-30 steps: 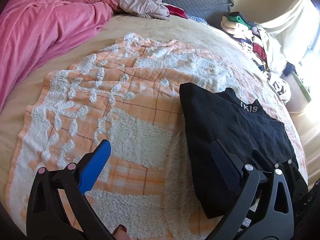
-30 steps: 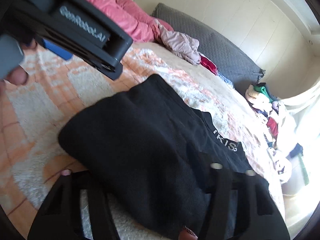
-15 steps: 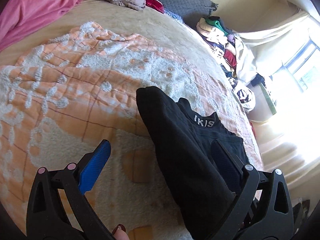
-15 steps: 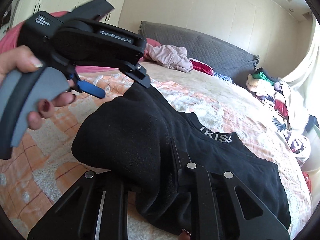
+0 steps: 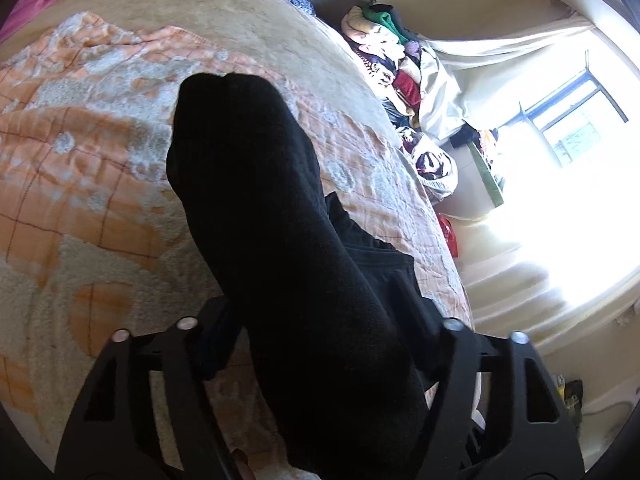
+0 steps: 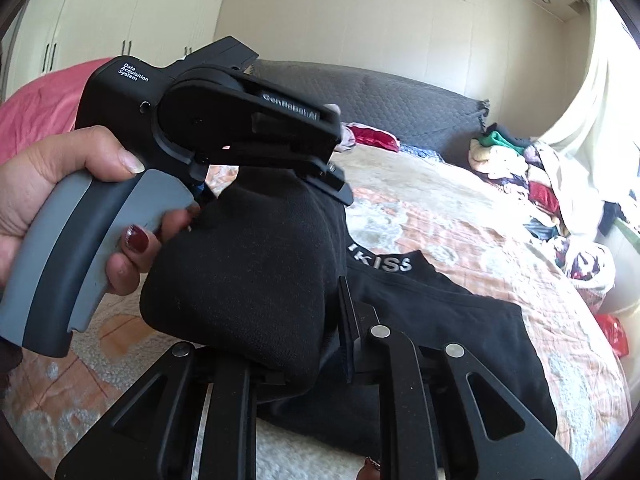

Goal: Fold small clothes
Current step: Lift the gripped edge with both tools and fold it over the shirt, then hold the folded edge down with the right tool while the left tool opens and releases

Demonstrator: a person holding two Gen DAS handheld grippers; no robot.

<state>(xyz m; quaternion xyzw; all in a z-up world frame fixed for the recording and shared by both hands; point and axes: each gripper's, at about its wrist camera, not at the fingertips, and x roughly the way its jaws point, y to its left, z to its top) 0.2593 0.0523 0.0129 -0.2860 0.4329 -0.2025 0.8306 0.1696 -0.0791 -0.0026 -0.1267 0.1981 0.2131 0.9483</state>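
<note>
Over the orange blanket (image 5: 80,208), both grippers hold the black garment (image 5: 260,200): right gripper (image 6: 320,344) clamped, left gripper (image 5: 316,320) apparently closing around it.

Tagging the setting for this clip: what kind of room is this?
A bedroom, most likely: a bed with a grey padded headboard, white wardrobe doors, and a heap of clothes beside it.

garment (image 6: 256,280): black, "KISS" lettering at waistband
state: folded edge lifted, rest flat on blanket
</note>
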